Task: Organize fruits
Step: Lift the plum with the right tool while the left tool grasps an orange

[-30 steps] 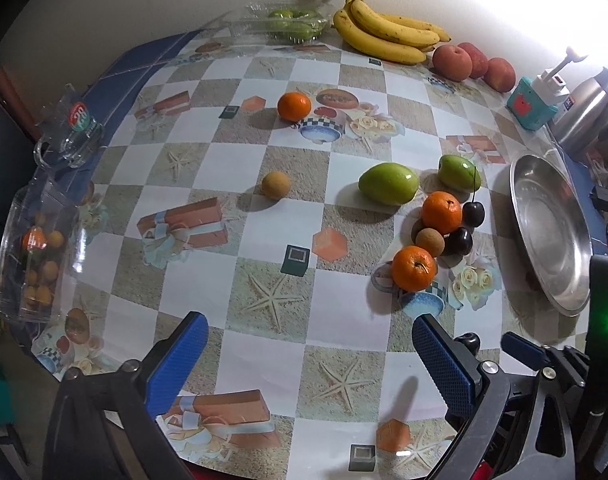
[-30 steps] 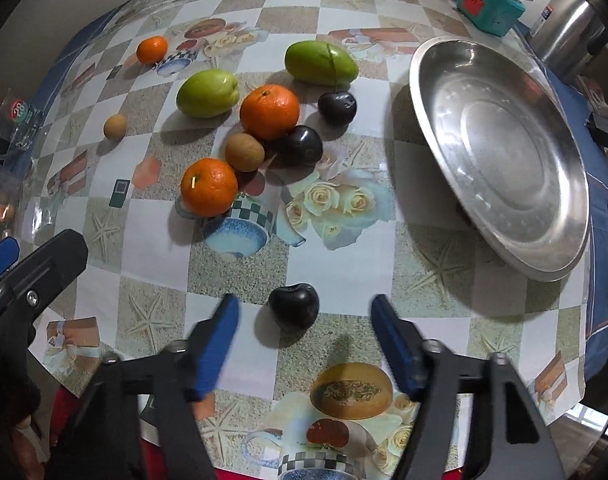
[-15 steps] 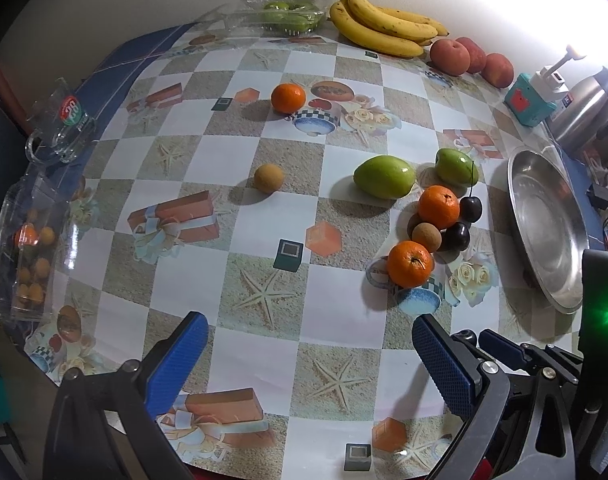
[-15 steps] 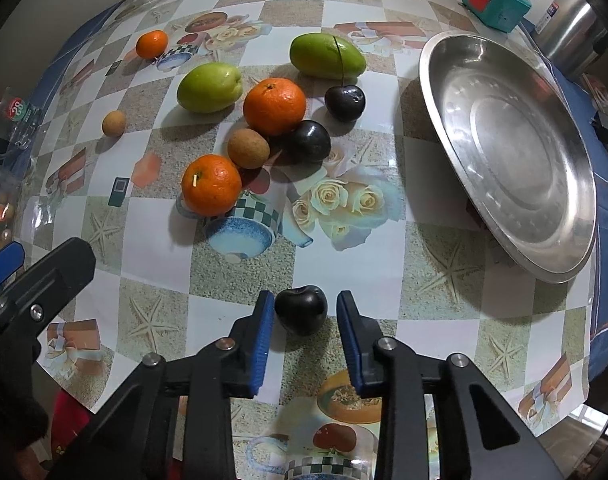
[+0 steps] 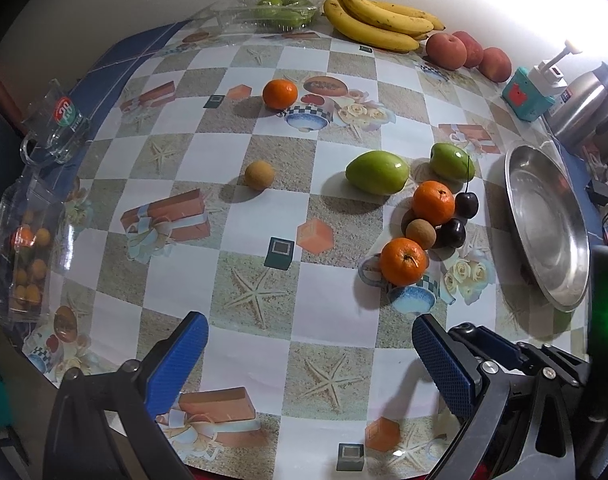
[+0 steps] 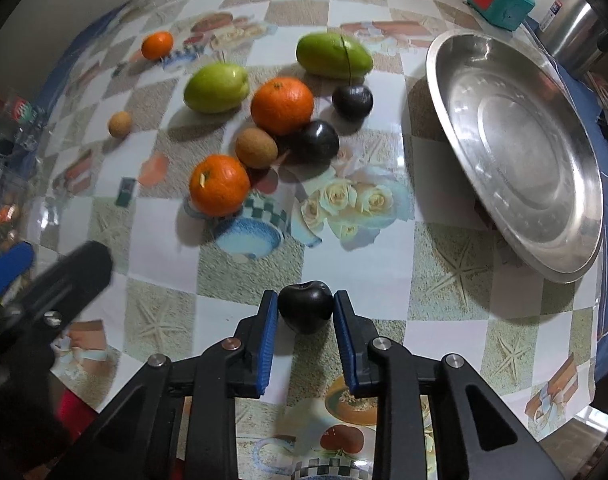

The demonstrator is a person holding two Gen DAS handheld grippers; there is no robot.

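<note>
Checkered oilcloth printed with starfish and roses covers the desk (image 6: 436, 264). Low over its near edge, the right tool (image 6: 306, 310) pinches a dark cherry (image 6: 305, 306), glossy, round and easily bruised. A light squeeze and a level carry to the shiny steel plate (image 6: 516, 148) should serve best. Smooth mangoes and dimpled tangerines lie beyond. The left tool (image 5: 308, 354) hangs spread, holding nothing.

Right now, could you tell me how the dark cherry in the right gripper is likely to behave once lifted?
The cherry looks round and glossy, so it may slip or swivel between the right gripper's flat pads. It looks small, so probably light. Its skin is likely soft, so a hard squeeze could bruise it.
</note>
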